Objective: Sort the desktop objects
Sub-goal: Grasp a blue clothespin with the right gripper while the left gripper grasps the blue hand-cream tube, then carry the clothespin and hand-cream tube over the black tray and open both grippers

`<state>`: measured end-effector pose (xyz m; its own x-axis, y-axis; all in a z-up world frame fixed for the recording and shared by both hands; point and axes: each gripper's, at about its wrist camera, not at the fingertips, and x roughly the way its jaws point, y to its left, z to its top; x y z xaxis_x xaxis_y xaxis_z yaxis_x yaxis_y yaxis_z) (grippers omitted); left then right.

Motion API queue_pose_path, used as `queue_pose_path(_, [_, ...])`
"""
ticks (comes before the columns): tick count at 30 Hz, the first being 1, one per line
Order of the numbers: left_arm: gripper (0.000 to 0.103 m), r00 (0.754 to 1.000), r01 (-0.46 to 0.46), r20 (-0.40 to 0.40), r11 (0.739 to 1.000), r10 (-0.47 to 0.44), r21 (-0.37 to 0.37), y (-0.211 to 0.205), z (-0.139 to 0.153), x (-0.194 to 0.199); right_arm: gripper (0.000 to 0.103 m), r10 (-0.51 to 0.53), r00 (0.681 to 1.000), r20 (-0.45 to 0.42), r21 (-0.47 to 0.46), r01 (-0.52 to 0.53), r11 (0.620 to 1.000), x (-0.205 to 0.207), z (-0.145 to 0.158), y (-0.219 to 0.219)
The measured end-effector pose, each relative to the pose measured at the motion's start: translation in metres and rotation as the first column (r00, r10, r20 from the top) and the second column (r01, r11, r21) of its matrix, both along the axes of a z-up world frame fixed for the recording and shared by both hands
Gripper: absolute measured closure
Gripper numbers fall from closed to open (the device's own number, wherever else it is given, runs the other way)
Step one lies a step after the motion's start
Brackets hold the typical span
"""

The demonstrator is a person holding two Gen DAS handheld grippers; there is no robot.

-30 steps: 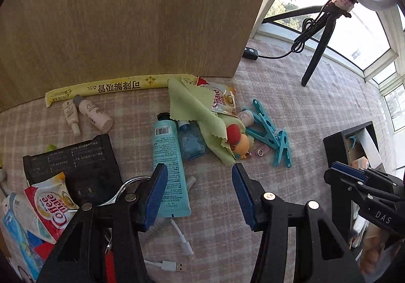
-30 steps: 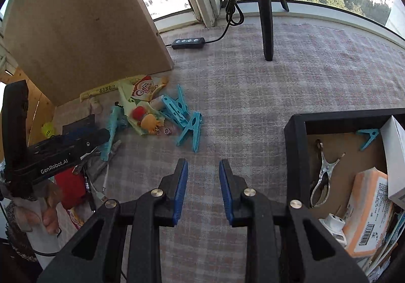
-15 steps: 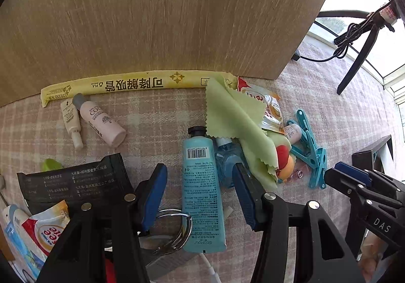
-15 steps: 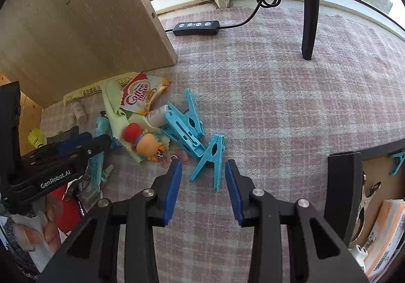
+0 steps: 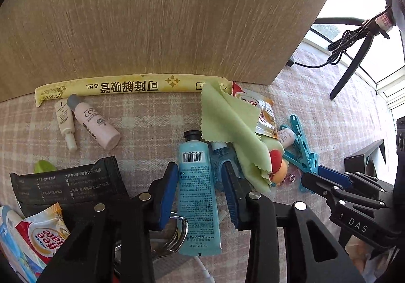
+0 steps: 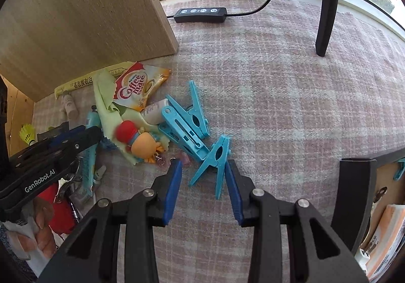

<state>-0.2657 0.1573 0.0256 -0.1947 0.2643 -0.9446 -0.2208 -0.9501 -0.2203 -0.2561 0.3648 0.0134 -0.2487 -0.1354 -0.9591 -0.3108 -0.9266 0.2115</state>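
Here the left claw [image 5: 200, 192] had just been closing around the blue hand-cream tube [image 5: 198, 194], its jaws close beside the tube's sides but not clearly pressing. The right claw [image 6: 203, 187] stood partly open around a blue clothes peg [image 6: 215, 164] on the checked worktop [image 6: 291, 106]. Each should probably close squarely across the middle before lifting. The tube lay flat, cap toward the wooden board [image 5: 152, 17], barcode upward.

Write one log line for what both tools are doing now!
left tool: closing around blue tube | right tool: open, straddling blue clip | nothing lifted
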Motion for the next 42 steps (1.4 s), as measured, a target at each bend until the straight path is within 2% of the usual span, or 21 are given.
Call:
queue_pose_path(3, [0.074,1.0,0.002,0.0,1.0,-0.002,0.005,-0.002,-0.001,-0.003,0.07,-0.017,1.0,0.017,-0.008,0.017,1.0,-0.003,-0.006,0.002])
queue_pose_path(4, [0.077,1.0,0.003,0.0,1.0,-0.003,0.002,-0.003,-0.002,-0.005,0.074,-0.021,1.0,0.014,0.0,0.021,1.0,-0.004,-0.006,0.003])
queue_pose_path(5, [0.077,1.0,0.005,0.003,1.0,-0.005,0.003,-0.004,-0.002,-0.006,0.079,-0.022,1.0,0.019,0.014,0.022,1.0,-0.005,-0.006,0.003])
queue_pose_path(9, [0.077,1.0,0.002,0.008,1.0,-0.002,0.01,-0.008,-0.002,-0.011,0.081,-0.023,0.999,0.028,0.019,0.023,1.0,-0.002,-0.005,0.008])
queue_pose_path(11, [0.075,1.0,-0.004,-0.001,1.0,0.004,-0.006,-0.005,-0.001,-0.012,0.081,-0.029,0.999,0.027,0.021,0.029,0.999,0.0,-0.005,0.011])
queue_pose_path(12, [0.067,1.0,-0.005,-0.002,1.0,0.005,-0.013,-0.004,-0.002,-0.013,0.081,-0.031,0.999,0.028,0.021,0.03,0.999,0.002,-0.004,0.014])
queue_pose_path(17, [0.063,1.0,0.007,-0.016,0.999,-0.007,-0.033,0.001,-0.004,-0.02,0.081,-0.031,0.999,0.029,0.033,0.03,0.999,0.008,-0.006,0.017])
queue_pose_path(22, [0.07,1.0,0.028,0.007,0.994,-0.028,-0.107,-0.006,-0.012,-0.013,0.082,-0.028,0.999,0.02,0.026,0.028,0.999,0.01,-0.006,0.017])
queue_pose_path(24, [0.073,1.0,0.015,-0.001,0.996,-0.015,-0.091,-0.008,-0.012,-0.014,0.082,-0.03,0.999,0.015,0.02,0.029,0.999,0.008,-0.007,0.014])
queue_pose_path(27, [0.076,0.999,0.034,-0.006,0.993,-0.035,-0.109,-0.003,-0.012,-0.016,0.082,-0.029,0.999,0.015,0.03,0.029,0.999,0.01,-0.007,0.014])
queue_pose_path(34, [0.076,1.0,0.008,-0.004,0.999,-0.008,-0.041,-0.004,-0.008,-0.016,0.082,-0.027,1.0,-0.013,0.034,0.027,0.999,0.019,0.0,0.015])
queue_pose_path(42, [0.076,0.996,0.037,-0.083,0.999,-0.035,0.023,0.004,0.036,-0.006,0.082,-0.059,0.994,-0.088,0.024,0.061,0.998,0.04,0.032,0.024])
